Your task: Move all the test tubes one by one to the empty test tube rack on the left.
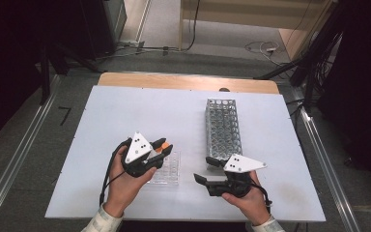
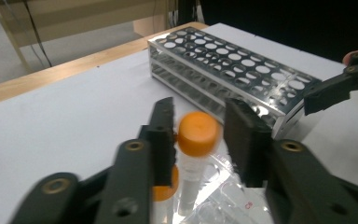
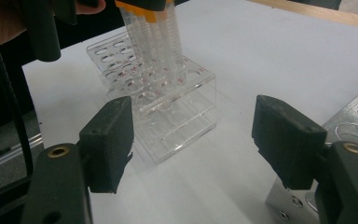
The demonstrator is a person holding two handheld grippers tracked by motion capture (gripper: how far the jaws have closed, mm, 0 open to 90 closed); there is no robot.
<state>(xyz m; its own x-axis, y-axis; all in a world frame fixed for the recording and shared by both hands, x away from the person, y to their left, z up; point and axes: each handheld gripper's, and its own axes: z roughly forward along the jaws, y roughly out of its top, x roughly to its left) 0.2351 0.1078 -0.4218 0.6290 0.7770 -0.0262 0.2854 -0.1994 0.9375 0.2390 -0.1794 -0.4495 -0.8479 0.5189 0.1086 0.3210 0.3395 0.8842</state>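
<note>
An orange-capped tube stands in a clear plastic rack at the near middle of the white table. My left gripper hangs over that rack with the cap between its jaws. The left pad is beside the cap and a gap shows on the right, so the jaws stand open. In the high view the left gripper sits over the rack's left part. My right gripper is open and holds nothing. It points at the clear rack and its several capped tubes.
A long metal tube rack with bare holes lies behind the right gripper, its near end close to the jaws. The white board is bare at the left and back. A wooden table edge runs along the far side.
</note>
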